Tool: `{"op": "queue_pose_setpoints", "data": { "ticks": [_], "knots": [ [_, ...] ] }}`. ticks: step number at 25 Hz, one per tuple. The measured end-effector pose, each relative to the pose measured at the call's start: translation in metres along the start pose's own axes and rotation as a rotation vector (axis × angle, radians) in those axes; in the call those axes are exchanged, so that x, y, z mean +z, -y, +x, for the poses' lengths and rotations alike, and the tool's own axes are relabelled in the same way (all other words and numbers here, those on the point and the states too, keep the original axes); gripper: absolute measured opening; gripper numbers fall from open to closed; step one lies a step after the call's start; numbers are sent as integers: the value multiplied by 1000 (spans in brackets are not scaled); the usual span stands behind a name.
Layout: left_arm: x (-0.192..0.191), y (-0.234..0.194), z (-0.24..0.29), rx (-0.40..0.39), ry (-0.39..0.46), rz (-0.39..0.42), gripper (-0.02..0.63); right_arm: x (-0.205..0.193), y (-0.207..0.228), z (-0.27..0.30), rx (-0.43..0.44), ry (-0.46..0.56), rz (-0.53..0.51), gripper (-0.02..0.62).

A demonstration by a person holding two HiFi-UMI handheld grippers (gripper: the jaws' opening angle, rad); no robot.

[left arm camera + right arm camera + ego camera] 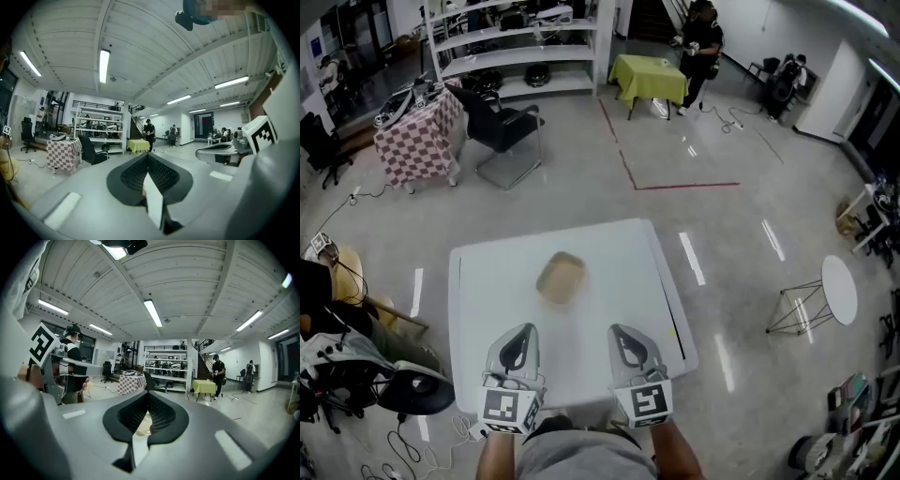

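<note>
Left claw (523, 330) and right claw (621, 330), closed and empty, sit seemingly parked at the worktop's (609, 253) near edge, short of the tan tray (561, 278).

Bright ceiling striplights, glare streaks on the floor, strong fisheye edge distortion.
</note>
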State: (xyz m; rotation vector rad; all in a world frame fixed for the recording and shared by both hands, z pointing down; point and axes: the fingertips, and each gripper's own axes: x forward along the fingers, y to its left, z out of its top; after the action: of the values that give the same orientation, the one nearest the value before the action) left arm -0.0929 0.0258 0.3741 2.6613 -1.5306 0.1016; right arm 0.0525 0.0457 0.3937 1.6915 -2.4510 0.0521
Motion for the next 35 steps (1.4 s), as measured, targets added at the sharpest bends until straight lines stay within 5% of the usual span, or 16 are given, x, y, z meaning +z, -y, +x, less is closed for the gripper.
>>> {"op": "queue_pose_setpoints", "data": {
  "ticks": [16, 25, 35],
  "knots": [
    [-12, -53, 24, -190, -12, -3, 11, -5, -32, 40, -159, -48, 27, 3],
    [-26, -59, 48, -188, -55, -44, 12, -18, -19, 64, -142, -120, 44, 4],
    [-59, -67, 94, -91, -110, -72, 12, -54, 15, 116, -43, -169, 96, 3]
  ]
}}
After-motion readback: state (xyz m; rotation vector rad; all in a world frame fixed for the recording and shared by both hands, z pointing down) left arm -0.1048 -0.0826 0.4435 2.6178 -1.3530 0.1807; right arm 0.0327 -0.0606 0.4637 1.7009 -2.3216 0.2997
